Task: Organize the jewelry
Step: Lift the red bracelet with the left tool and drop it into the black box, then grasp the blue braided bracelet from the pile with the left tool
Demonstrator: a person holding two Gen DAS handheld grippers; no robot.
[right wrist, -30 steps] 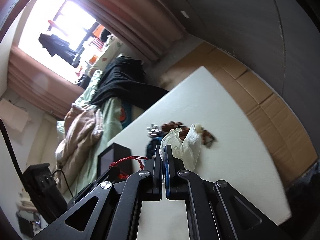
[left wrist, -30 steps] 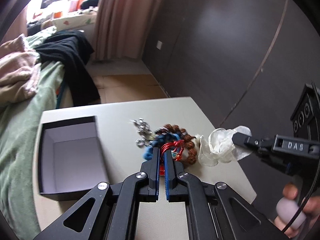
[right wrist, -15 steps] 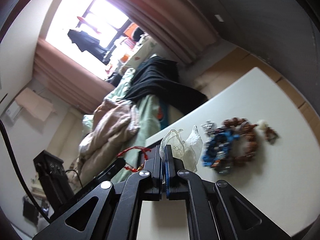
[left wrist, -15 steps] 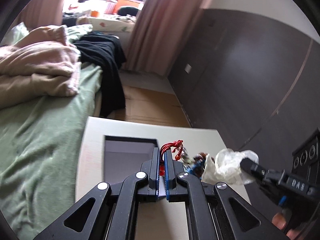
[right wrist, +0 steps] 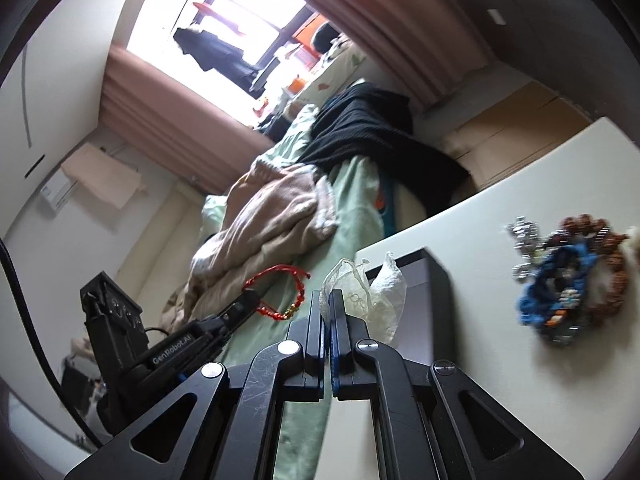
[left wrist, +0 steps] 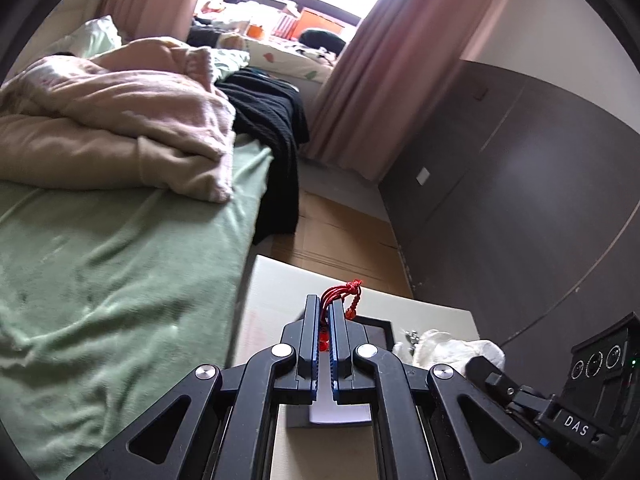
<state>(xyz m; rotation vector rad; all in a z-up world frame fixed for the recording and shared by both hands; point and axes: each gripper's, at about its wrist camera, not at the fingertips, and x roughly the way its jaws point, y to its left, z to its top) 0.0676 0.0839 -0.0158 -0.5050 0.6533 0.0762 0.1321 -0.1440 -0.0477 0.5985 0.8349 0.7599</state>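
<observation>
A: Left gripper (left wrist: pixel 325 308): status?

B: Clamped on red cord bracelet (right wrist: pixel 280 292). Cord pinched between closed fingers, held in the air above black box (right wrist: pixel 434 280).

A: Orientation of bracelet?

B: Seen from the right wrist view as an open loop, long axis roughly level in that frame, sticking out sideways from the fingertips toward the right gripper. Small gold beads at the lower edge, knot at the far end. From the left wrist view, only a short red tuft and a dangling bead visible past the tips.

A: Right gripper (right wrist: pixel 328 298)?

B: Closed on translucent white pouch (right wrist: pixel 380 292). Pouch crumpled, standing up from the fingertips, mouth uppermost, just beside the bracelet.

A: Box position?

B: On white table (right wrist: pixel 460 240), open top, pale interior, directly beneath both grippers. Near the table edge facing green bed (left wrist: pixel 100 260).

A: Remaining jewelry?

B: Bead pile (right wrist: pixel 568 276) on the table, well apart from the box: blue strand, brown bead ring around it, silver piece at the upper left. Slightly blurred; individual pieces not separable.

A: Surroundings?

B: Pink blanket (left wrist: pixel 120 120) and black garment (left wrist: pixel 272 128) on the bed.
</observation>
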